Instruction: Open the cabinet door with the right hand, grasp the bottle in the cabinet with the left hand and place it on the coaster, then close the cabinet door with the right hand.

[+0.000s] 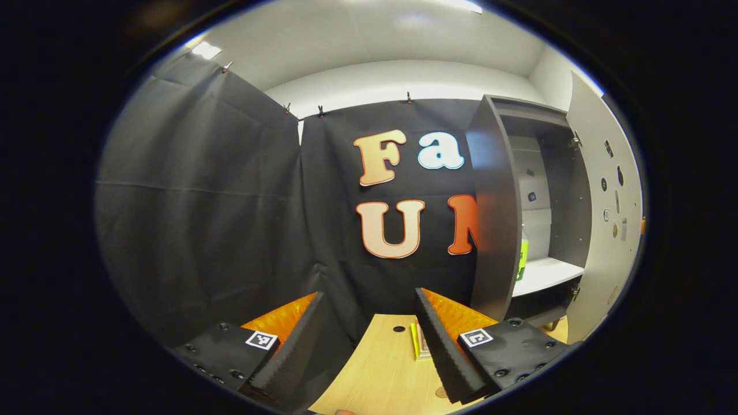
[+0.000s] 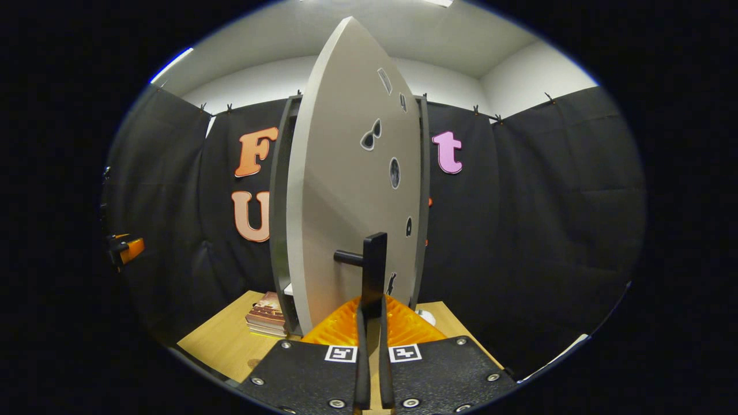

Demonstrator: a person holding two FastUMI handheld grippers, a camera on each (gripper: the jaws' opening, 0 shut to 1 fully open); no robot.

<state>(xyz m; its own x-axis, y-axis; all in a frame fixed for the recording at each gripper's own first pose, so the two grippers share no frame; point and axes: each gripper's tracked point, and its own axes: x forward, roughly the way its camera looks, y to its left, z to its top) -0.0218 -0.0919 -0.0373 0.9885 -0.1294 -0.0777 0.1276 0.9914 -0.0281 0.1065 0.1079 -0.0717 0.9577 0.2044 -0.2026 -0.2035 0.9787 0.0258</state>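
Door-opening step, near its end. My right gripper point(image 2: 373, 340) has its fingers pressed close together around the foot of the black handle point(image 2: 373, 268), which stands upright straight ahead of it; I take that as a pinch on the handle, though the contact itself is hard to make out from this angle. The cabinet door point(image 2: 351, 190) is swung well out and stands nearly edge-on ahead of the right gripper.

My left gripper point(image 1: 369, 340) is spread wide and holds nothing, hovering over the wooden surface point(image 1: 380, 357). The cabinet point(image 1: 496, 213) sits ahead and to its right, interior exposed. The bottle point(image 1: 523, 259) is on the white shelf inside, just behind the cabinet's near side wall, so only a yellow-green sliver of it is visible. It is well apart from the left gripper.

Something flat lies on the surface just ahead, between the left gripper's fingers; it may be the coaster, but I cannot tell. A stack of books point(image 2: 266, 316) lies beside the cabinet foot, to the left of the right gripper.

Next move, as I judge it: hold the door out, bring the left gripper up and right, round the side wall, and line the open fingers on the bottle's body before pressing in.
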